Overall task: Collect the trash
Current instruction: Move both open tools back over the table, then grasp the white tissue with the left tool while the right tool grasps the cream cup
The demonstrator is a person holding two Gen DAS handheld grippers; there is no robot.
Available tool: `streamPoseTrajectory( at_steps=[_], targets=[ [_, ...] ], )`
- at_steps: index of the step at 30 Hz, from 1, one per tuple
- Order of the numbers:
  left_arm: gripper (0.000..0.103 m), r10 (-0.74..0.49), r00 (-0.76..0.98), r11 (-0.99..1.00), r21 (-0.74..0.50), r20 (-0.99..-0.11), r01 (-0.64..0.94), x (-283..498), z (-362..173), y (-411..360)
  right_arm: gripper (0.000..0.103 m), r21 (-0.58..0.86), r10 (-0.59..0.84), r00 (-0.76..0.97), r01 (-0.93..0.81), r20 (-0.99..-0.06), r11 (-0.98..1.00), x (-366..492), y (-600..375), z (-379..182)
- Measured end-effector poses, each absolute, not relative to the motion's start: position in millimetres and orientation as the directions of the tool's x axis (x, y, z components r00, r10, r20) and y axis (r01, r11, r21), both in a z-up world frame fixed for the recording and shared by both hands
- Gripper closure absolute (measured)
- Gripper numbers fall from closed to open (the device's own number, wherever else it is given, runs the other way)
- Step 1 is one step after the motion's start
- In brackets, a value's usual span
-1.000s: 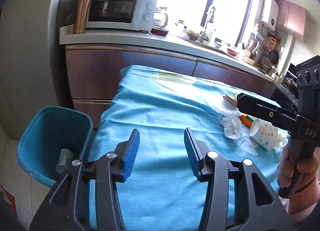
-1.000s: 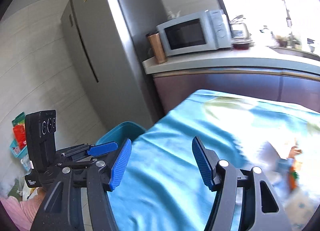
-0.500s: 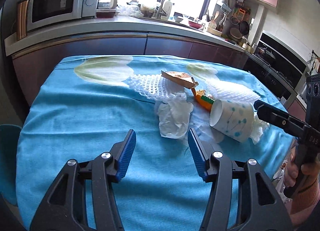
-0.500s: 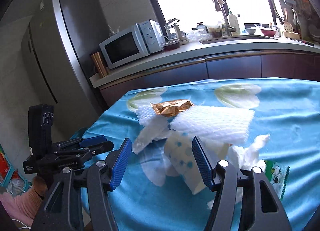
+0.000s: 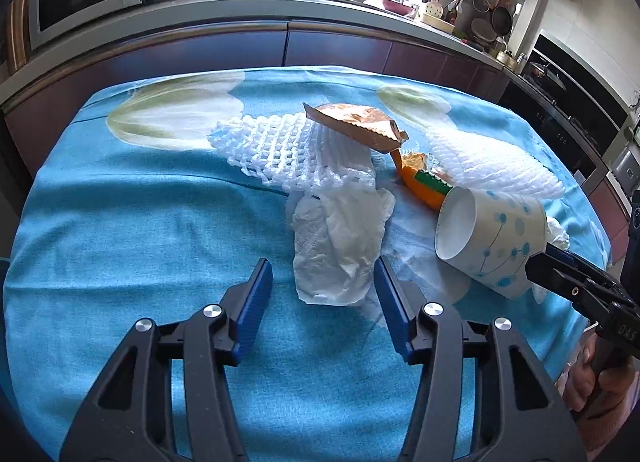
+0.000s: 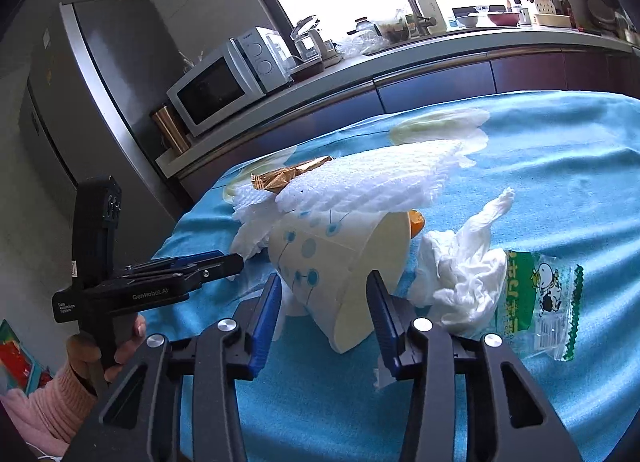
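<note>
Trash lies in a heap on the blue tablecloth. A crumpled white tissue lies just ahead of my open left gripper, its near end between the fingertips. A white paper cup with blue dots lies on its side, its base between the jaws of my open right gripper; it also shows in the left wrist view. Around them lie white foam netting, a gold foil wrapper, an orange wrapper, a second tissue and a clear green-printed packet.
A kitchen counter with a microwave, a sink tap and dishes runs behind the table. A grey fridge stands at the left. The table's right edge is close to the cup.
Both grippers swung from the teal bin and table's left end toward the trash heap and closed in. The tissue now lies at the left fingertips, the cup between the right jaws.
</note>
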State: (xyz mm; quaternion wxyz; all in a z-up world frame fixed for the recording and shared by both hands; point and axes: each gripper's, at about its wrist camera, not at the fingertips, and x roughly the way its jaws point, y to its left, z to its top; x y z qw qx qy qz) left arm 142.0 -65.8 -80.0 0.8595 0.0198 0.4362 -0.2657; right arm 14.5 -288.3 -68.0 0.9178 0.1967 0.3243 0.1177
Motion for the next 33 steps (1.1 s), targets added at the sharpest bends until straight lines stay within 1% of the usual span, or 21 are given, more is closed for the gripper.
streamPoseTrajectory(
  at_steps=[2,3,4,5,8,12,14,20,23,33],
  targets=[
    [0.066,-0.435,0.475,0.859,-0.195,-0.764,0.473,143.3,-82.2,-67.3,0.073,0.451,0.356,0.758,-0.091,-0.547,0.888,15.9,-287.8,-69.8],
    [0.069,-0.438,0.474,0.858,-0.197,-0.764,0.475,143.4,-82.1,-67.4,0.079,0.457,0.361,0.758,-0.093,-0.543,0.884,16.1,-287.6,-70.3],
    [0.075,-0.443,0.469,0.855,-0.202,-0.764,0.477,143.5,-82.3,-67.3,0.081,0.464,0.369,0.756,-0.098,-0.540,0.880,16.2,-287.2,-70.6],
    [0.082,-0.447,0.465,0.853,-0.208,-0.764,0.479,143.2,-82.4,-67.1,0.087,0.468,0.374,0.755,-0.102,-0.539,0.878,16.7,-286.8,-70.4],
    [0.093,-0.455,0.464,0.849,-0.214,-0.760,0.483,140.9,-82.0,-65.5,0.093,0.469,0.393,0.752,-0.128,-0.528,0.874,15.4,-283.1,-67.6],
    [0.095,-0.476,0.466,0.839,-0.226,-0.746,0.495,130.5,-77.0,-59.5,0.099,0.479,0.428,0.745,-0.166,-0.511,0.862,13.4,-278.7,-63.4],
    [0.095,-0.484,0.469,0.835,-0.230,-0.739,0.500,124.6,-73.3,-55.1,0.100,0.485,0.443,0.741,-0.181,-0.504,0.855,11.9,-276.4,-61.9],
    [0.096,-0.506,0.484,0.829,-0.248,-0.714,0.501,103.5,-61.6,-32.1,0.101,0.497,0.484,0.726,-0.224,-0.489,0.838,9.4,-267.2,-56.9],
    [0.096,-0.499,0.504,0.839,-0.246,-0.705,0.486,92.3,-57.8,-17.8,0.101,0.495,0.506,0.714,-0.253,-0.484,0.831,7.6,-258.8,-54.3],
    [0.096,-0.507,0.549,0.852,-0.293,-0.665,0.433,62.9,-46.6,33.4,0.101,0.475,0.561,0.682,-0.340,-0.470,0.812,6.5,-231.7,-42.7]
  ],
)
